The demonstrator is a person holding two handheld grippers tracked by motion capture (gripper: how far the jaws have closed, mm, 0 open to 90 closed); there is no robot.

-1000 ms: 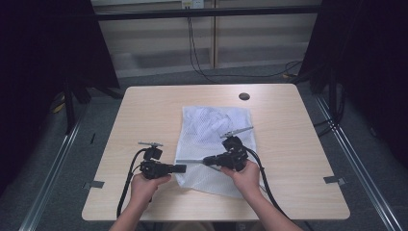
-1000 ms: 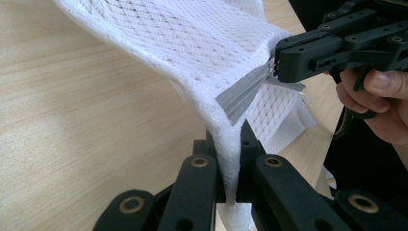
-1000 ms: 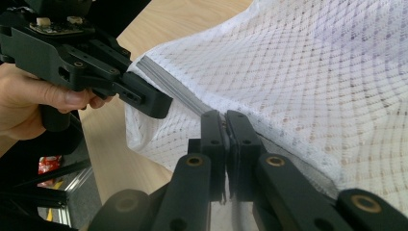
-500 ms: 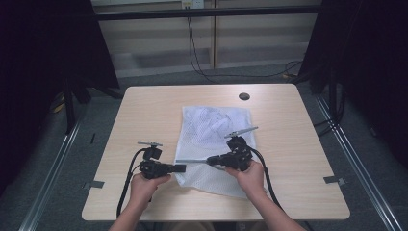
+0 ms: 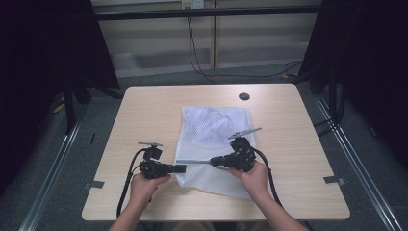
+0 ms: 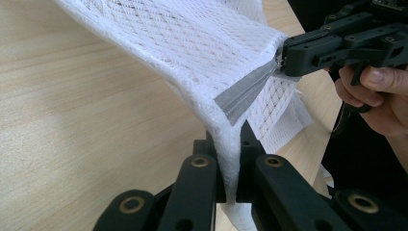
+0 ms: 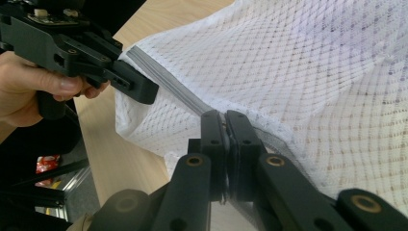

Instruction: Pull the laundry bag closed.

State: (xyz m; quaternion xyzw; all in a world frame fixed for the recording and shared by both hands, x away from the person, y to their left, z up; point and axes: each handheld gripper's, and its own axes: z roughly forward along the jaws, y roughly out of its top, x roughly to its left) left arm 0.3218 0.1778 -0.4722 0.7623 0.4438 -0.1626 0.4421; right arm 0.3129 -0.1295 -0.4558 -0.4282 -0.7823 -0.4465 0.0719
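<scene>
A white mesh laundry bag (image 5: 214, 139) lies on the wooden table (image 5: 144, 110), with a grey zipper (image 5: 195, 162) running along its near part. My left gripper (image 5: 182, 168) is shut on the bag's left edge at the zipper's end; the left gripper view shows white mesh (image 6: 192, 48) pinched between its jaws and the zipper tape (image 6: 243, 91) rising from them. My right gripper (image 5: 215, 160) is shut on the zipper farther right, the slider hidden between its jaws. In the right gripper view the mesh (image 7: 312, 72) spreads beyond, with the left gripper (image 7: 142, 89) at upper left.
A round dark grommet (image 5: 244, 96) sits in the table near its far edge. Black cables trail from both grippers toward the near edge. Dark curtains and metal floor rails flank the table.
The right gripper has slid slightly to the right along the zipper, away from the left gripper, which has stayed in place.
</scene>
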